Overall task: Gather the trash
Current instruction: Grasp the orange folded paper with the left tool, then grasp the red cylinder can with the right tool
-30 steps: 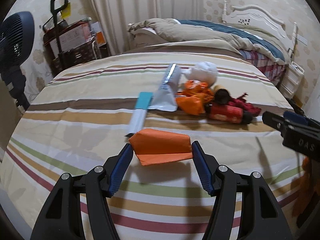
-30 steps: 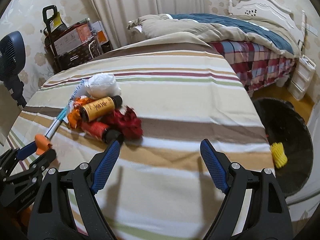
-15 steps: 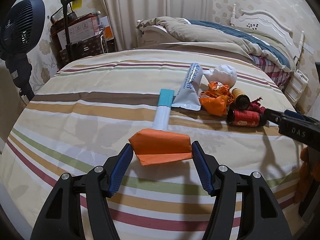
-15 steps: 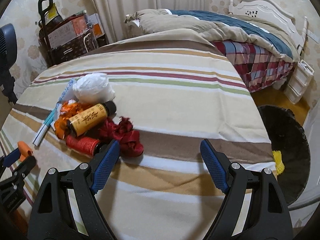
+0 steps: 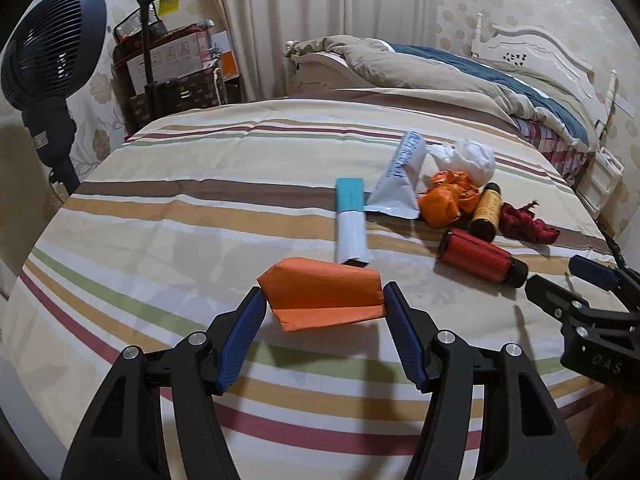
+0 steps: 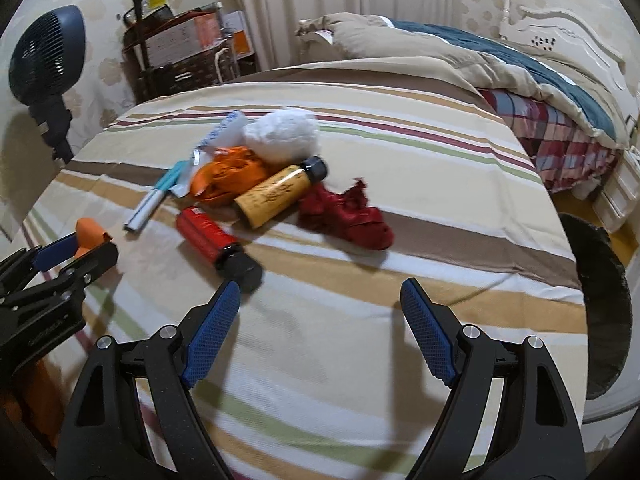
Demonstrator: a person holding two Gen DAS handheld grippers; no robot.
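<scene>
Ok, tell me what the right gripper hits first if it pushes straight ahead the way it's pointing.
Probably nothing but the striped bedcover: the open right gripper points at bare fabric. The red bottle lies just left of that line, near the left finger, and might get clipped; depth is unclear.

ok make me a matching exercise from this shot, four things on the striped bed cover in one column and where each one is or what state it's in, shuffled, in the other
Things
1. orange folded paper
2. red bottle
3. yellow bottle
4. right gripper

Places or states
A. open, holding nothing, above the bed cover
B. lying between the crumpled orange wrapper and the red cloth scrap
C. clamped between the fingers of the left gripper
D. lying on its side, black cap toward the right gripper

Pairs: 1-C, 2-D, 3-B, 4-A
</scene>
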